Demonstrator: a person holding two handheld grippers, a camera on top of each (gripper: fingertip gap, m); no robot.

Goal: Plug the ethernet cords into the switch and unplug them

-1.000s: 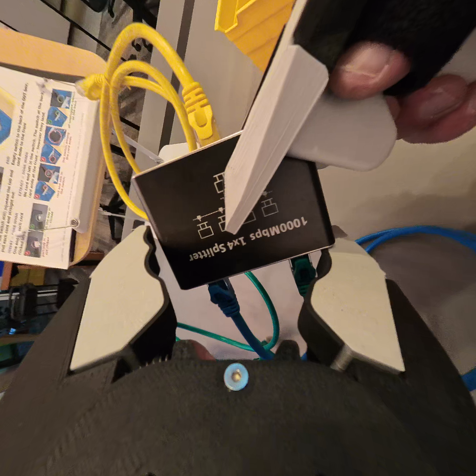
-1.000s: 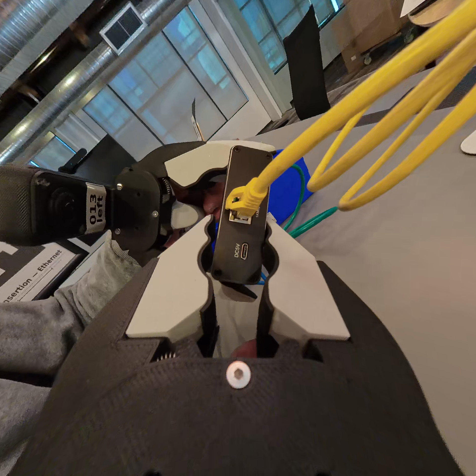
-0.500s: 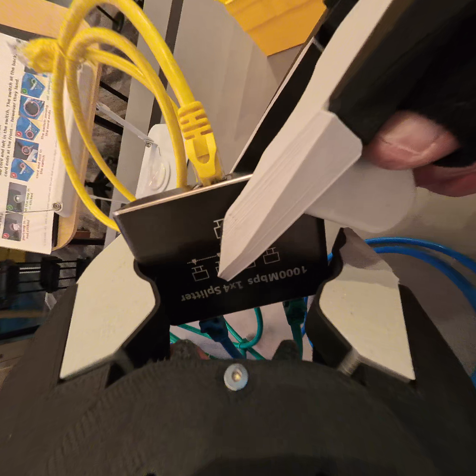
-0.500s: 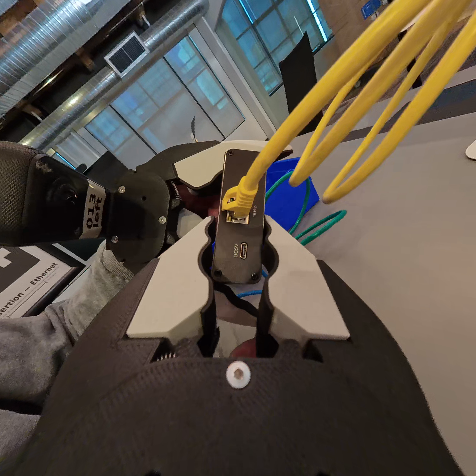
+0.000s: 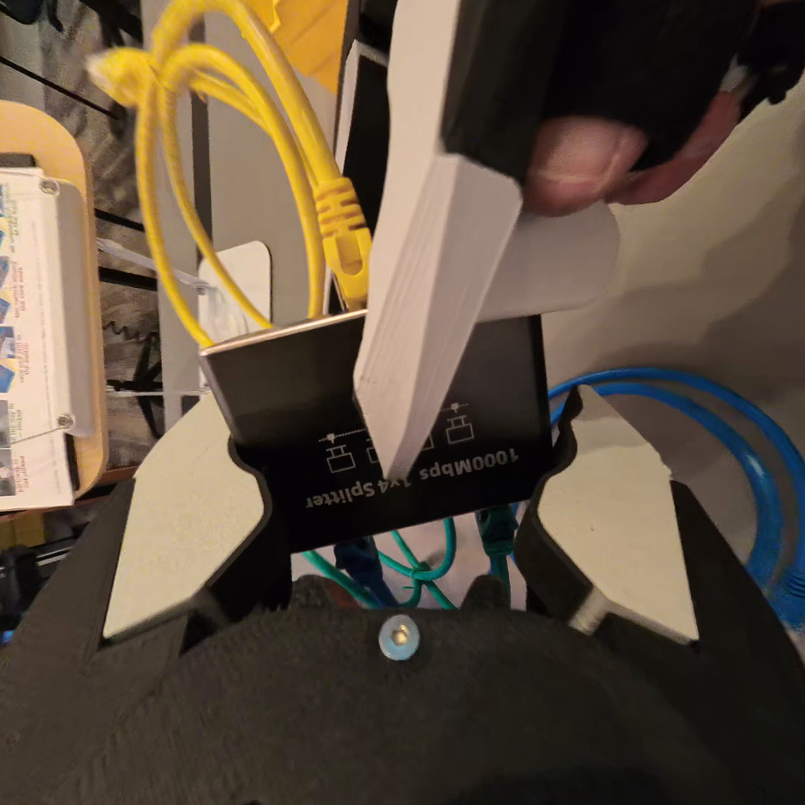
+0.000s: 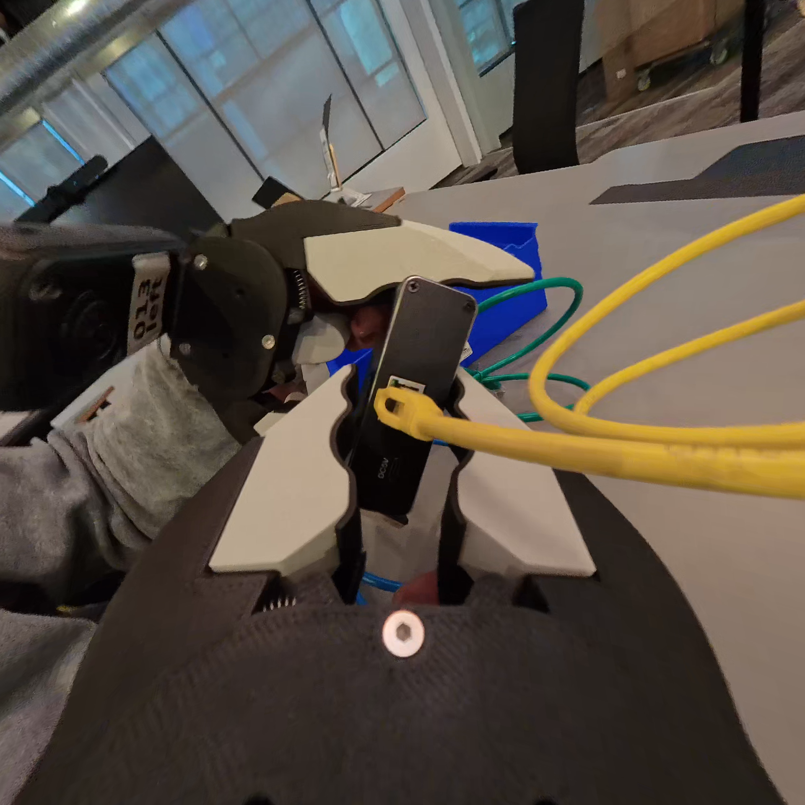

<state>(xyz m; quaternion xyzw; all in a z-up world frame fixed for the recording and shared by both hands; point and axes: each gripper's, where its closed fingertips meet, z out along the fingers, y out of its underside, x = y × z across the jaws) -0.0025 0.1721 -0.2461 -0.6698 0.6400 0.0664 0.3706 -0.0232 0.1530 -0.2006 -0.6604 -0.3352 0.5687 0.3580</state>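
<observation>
The black switch sits between my left gripper's white fingers, which close on its two side edges. My right gripper is shut on the same switch across its flat faces; one of its fingers lies over the top face. A yellow cord's plug sits in the port on the far end. A dark blue plug and a green plug are in ports on the near end. The left gripper also shows in the right wrist view.
A blue cable coil lies at right, on the grey table. A blue bin stands behind the switch, a yellow bin at top. An instruction sheet stands at left. A gloved hand holds the right gripper.
The switch has slid deeper between my left fingers, which now clamp its sides. It has tilted in the right gripper. The yellow cord has swung low to the right.
</observation>
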